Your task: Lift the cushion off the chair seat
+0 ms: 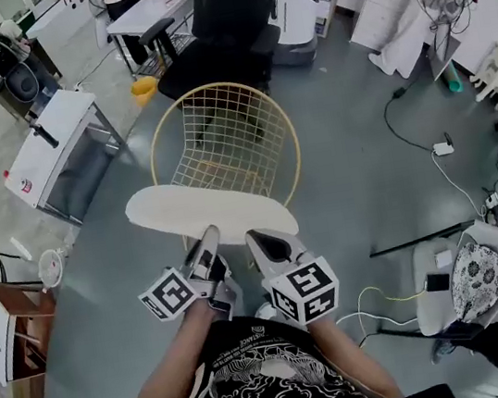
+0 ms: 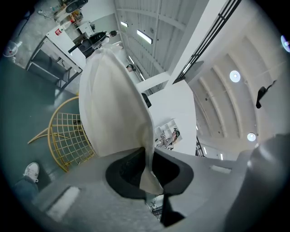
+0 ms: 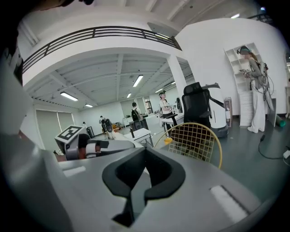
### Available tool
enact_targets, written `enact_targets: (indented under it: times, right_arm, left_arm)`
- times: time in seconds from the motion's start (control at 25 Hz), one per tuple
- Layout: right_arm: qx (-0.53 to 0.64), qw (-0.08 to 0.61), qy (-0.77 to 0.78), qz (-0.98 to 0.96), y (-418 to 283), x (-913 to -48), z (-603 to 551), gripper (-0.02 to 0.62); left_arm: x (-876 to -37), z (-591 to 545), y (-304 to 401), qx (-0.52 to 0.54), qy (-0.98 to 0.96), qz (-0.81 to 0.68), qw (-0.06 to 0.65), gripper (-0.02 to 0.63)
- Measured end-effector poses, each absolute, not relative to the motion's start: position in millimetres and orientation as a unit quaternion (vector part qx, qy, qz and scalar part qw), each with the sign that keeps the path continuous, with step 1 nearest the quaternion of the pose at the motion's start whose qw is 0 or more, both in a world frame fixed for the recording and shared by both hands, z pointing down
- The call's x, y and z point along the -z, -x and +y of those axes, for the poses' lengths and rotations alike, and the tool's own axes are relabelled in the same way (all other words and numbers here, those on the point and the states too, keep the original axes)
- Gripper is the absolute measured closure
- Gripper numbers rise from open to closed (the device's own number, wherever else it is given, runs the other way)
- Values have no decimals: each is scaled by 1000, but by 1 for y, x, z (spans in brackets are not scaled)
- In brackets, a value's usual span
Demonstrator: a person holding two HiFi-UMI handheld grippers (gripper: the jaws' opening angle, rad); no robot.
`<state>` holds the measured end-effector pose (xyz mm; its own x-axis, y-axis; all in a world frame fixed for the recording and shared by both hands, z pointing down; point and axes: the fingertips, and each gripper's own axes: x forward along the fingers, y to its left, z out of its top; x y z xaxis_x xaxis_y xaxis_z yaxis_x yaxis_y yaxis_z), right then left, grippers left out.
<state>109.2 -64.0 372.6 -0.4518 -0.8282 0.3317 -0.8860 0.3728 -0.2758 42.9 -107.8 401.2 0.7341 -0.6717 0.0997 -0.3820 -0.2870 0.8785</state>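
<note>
The white oval cushion hangs in the air in front of the yellow wire chair, clear of its seat. My left gripper grips its near edge. In the left gripper view the cushion rises from the jaws, which pinch its thin edge at the left gripper. The chair shows below it. My right gripper holds the same near edge just to the right. In the right gripper view the right gripper is shut with a pale strip of cushion between the jaws, and the chair stands beyond.
A black office chair stands right behind the wire chair. A white table is at the left and a yellow bucket lies beyond it. Cables and a stool with a patterned pad are at the right. People stand far off.
</note>
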Motion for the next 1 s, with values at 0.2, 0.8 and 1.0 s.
enact_targets:
  times: [0.2, 0.8, 1.0]
  right_arm:
    - [-202, 62, -523, -826, -110, -368, -59, 596]
    - [-201, 66, -528, -822, -107, -370, -59, 595]
    - [-203, 66, -529, -821, -107, -369, -59, 595]
  left_arm:
    - [-394, -102, -47, 156, -795, -322, 490, 569]
    - [-393, -99, -48, 154, -801, -314, 486, 569]
    - [-393, -100, -48, 155, -801, -311, 488, 569]
